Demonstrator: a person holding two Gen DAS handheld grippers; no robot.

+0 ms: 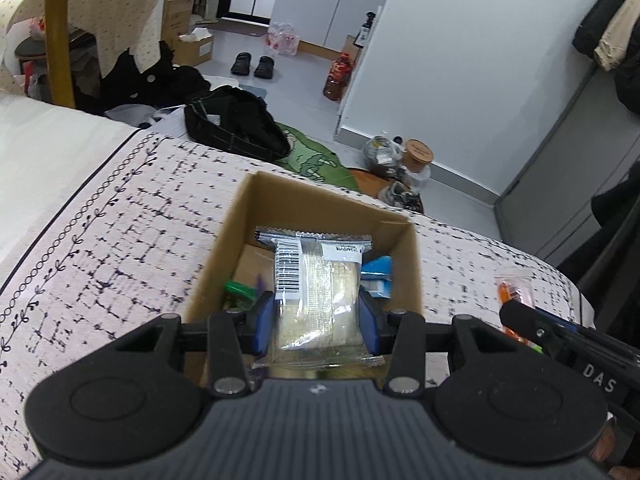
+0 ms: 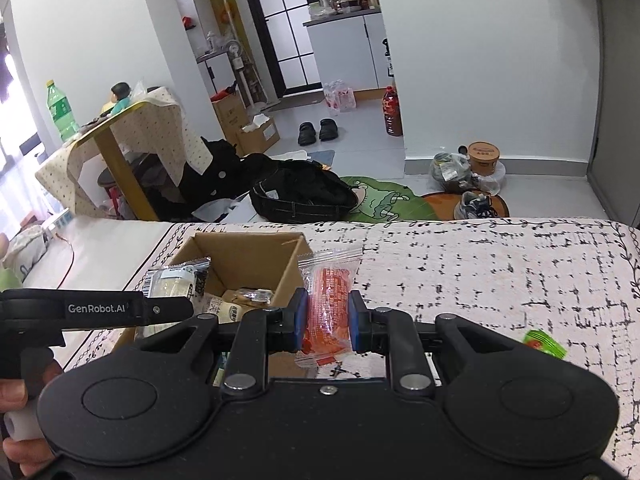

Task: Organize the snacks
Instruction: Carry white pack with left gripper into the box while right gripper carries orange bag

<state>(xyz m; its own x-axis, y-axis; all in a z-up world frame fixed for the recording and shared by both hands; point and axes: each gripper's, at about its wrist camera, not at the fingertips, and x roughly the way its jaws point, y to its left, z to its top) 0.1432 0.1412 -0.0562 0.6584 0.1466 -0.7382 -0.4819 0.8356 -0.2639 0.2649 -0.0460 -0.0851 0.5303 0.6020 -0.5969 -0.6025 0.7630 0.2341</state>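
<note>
Black slippers [image 2: 317, 131] on floor; green bottle [image 2: 61, 110] on draped table [image 2: 120, 128].

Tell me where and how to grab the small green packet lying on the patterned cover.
The green packet lies flat and alone on the patterned cover. Come from above, hand-held gripper pointing down, and pinch across its narrow middle; its crimped ends look too thin to hold firmly. Both grippers are full now, so one must drop its packet first.
</note>
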